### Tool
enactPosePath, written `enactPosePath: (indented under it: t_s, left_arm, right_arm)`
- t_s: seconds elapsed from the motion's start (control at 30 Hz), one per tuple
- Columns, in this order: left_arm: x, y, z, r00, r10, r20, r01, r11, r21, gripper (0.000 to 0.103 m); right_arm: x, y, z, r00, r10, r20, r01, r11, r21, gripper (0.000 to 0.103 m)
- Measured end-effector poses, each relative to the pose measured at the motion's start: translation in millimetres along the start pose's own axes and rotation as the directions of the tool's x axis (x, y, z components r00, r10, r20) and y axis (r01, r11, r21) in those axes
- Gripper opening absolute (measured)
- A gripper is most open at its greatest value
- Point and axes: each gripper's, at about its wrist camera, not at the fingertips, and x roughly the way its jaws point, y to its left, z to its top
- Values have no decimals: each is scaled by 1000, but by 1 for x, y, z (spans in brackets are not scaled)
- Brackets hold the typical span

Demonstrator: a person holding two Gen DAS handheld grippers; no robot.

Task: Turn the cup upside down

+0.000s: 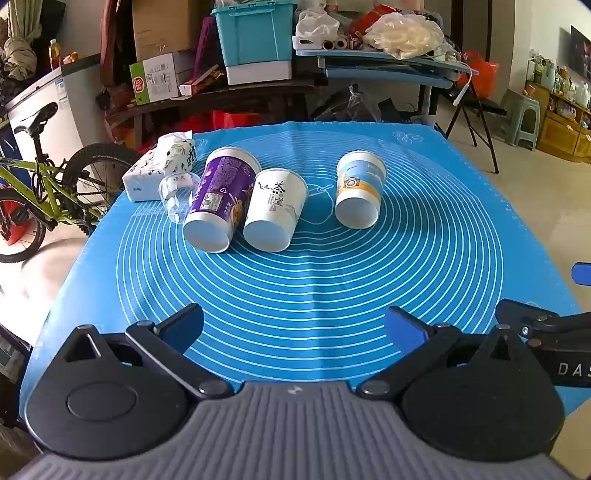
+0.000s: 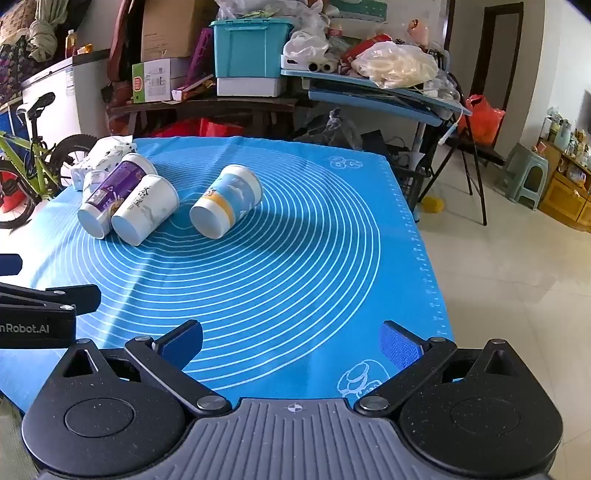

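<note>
Three paper cups stand upside down on the blue mat, bases up. A purple cup is at the left, a white cup with black characters touches it, and a blue and yellow cup stands apart to the right. A small clear plastic cup sits left of the purple one. The right wrist view shows the purple cup, the white cup and the blue and yellow cup. My left gripper is open and empty over the near mat. My right gripper is open and empty, well short of the cups.
A tissue pack lies at the mat's far left corner. A green bicycle stands left of the table. Cluttered shelves with a teal bin are behind. The table's right edge drops to tiled floor.
</note>
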Motion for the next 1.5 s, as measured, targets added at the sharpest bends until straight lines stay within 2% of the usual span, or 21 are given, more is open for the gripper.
enactPosePath:
  t_s: [0.53,1.5]
  left_arm:
    - [1,1,1,1000,-3,-7,3,1000,-4,102]
    - [-5,8,0,1000,-3,1,3,1000,-21,102]
  right_arm:
    - [-4,2,1,1000,26,7,-26,1000,11,103]
    - [-15,-4,1,999,19,26,-19,1000,17,103]
